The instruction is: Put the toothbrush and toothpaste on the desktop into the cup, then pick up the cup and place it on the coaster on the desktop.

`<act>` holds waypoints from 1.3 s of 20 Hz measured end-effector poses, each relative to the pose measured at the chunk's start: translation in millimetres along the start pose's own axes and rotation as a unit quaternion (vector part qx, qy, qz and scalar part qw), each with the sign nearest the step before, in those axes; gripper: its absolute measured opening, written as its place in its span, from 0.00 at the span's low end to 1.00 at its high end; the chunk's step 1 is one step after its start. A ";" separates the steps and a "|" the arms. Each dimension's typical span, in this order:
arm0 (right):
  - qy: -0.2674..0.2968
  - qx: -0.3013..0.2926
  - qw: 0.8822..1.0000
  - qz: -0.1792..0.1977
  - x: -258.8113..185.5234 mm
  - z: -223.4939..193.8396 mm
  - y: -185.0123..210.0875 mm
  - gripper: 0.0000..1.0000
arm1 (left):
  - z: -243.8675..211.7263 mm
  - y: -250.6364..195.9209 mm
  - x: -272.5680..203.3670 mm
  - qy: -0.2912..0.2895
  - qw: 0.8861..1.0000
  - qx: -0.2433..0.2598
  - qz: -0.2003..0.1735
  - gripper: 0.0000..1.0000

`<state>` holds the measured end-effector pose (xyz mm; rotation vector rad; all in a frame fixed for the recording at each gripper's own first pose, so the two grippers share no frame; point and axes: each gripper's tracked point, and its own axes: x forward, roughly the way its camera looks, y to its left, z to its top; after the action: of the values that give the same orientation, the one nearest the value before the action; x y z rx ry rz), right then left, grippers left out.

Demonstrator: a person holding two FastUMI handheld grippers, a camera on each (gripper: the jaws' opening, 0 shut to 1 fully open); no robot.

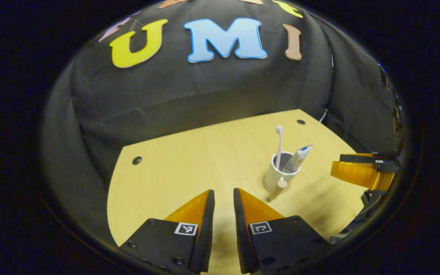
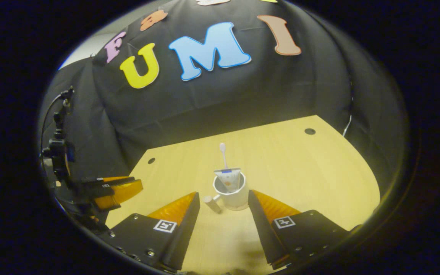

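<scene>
Standing upright on the pale wooden desktop [image 2: 319,172], the white cup [image 2: 232,194] held both the toothbrush [image 2: 223,152], its head pointing up, and the toothpaste tube [image 2: 228,178], which leaned against the rim with its flat crimped end uppermost. A stubby handle [image 2: 212,203] stuck out from the cup's lower side toward the camera in the right gripper view. The right gripper [image 2: 223,200] sat low, its fingers spread wide to either side of the cup, near it but not touching; it was released and held nothing. In the left gripper view the same cup [image 1: 280,177] stood off to the right of the left gripper [image 1: 224,198], well apart from it. That gripper's fingers were drawn close together with only a narrow gap between them, gripping nothing, poised above bare wood. Small dark holes [image 1: 136,160] dotted the desktop's far edge.
</scene>
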<state>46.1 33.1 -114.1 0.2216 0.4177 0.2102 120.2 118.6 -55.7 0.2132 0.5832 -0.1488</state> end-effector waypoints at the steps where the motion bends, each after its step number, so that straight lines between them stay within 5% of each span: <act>1: -0.011 -0.012 1.000 0.001 -2.6 8.4 6.0 0.77 | 14.8 7.5 -11.9 -0.029 0.999 -0.004 0.016 0.35; 6: -0.087 -0.055 0.995 -0.008 -28.7 57.5 30.1 0.77 | 70.8 29.9 -63.2 -0.150 0.985 -0.034 0.079 0.31; 12: -0.193 -0.075 0.978 -0.038 -74.0 111.8 38.7 0.77 | 112.7 47.6 -113.9 -0.254 0.954 -0.074 0.137 0.35; 16: -0.229 -0.077 0.969 -0.058 -86.3 126.4 34.2 0.76 | 138.7 49.9 -145.4 -0.316 0.933 -0.080 0.151 0.43; 17: -0.233 -0.076 0.967 -0.061 -87.8 128.6 34.6 0.67 | 142.1 47.0 -149.9 -0.321 0.932 -0.075 0.151 0.43; 19: -0.242 -0.072 0.966 -0.063 -90.3 131.2 35.5 0.76 | 145.3 38.3 -151.7 -0.325 0.932 -0.069 0.143 0.39; 22: -0.248 -0.074 0.964 -0.064 -90.8 132.8 36.3 0.79 | 145.8 28.4 -146.1 -0.322 0.935 -0.068 0.130 0.46; 25: -0.247 -0.076 0.964 -0.062 -87.3 131.0 39.6 0.88 | 145.4 25.1 -141.3 -0.315 0.939 -0.066 0.123 0.86; 26: -0.246 -0.077 0.964 -0.062 -87.2 130.4 40.4 0.88 | 144.8 23.5 -138.8 -0.314 0.939 -0.064 0.121 0.86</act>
<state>17.0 28.1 45.2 0.0878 -0.0802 0.0576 86.9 117.4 143.5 0.0987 -0.0736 0.0638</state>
